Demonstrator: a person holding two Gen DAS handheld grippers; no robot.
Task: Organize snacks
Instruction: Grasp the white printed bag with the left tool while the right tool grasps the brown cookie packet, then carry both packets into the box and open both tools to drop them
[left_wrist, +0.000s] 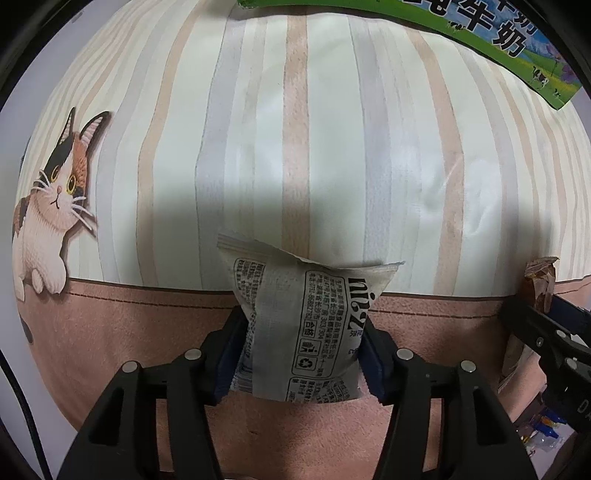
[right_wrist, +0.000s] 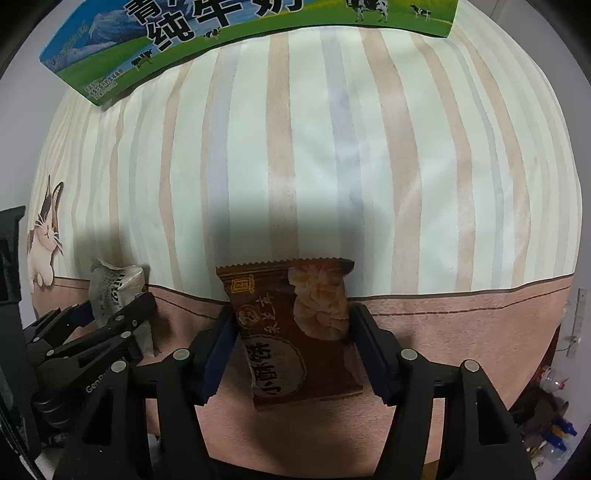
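My left gripper (left_wrist: 301, 332) is shut on a grey-white snack packet (left_wrist: 306, 332) with black print, held above the striped cloth. My right gripper (right_wrist: 291, 332) is shut on a brown snack packet (right_wrist: 295, 332) with a pastry picture. In the right wrist view the left gripper (right_wrist: 110, 306) and its grey packet (right_wrist: 110, 284) show at the left. In the left wrist view the right gripper (left_wrist: 532, 306) and a corner of the brown packet (left_wrist: 541, 280) show at the right edge. A green and blue milk carton box (right_wrist: 221, 40) lies at the far end of the cloth; it also shows in the left wrist view (left_wrist: 498, 40).
A striped cloth (left_wrist: 295, 147) with a pink border (left_wrist: 147, 332) and a printed cat (left_wrist: 51, 206) covers the surface. Small coloured wrappers (right_wrist: 554, 435) lie off the cloth's right edge, low down.
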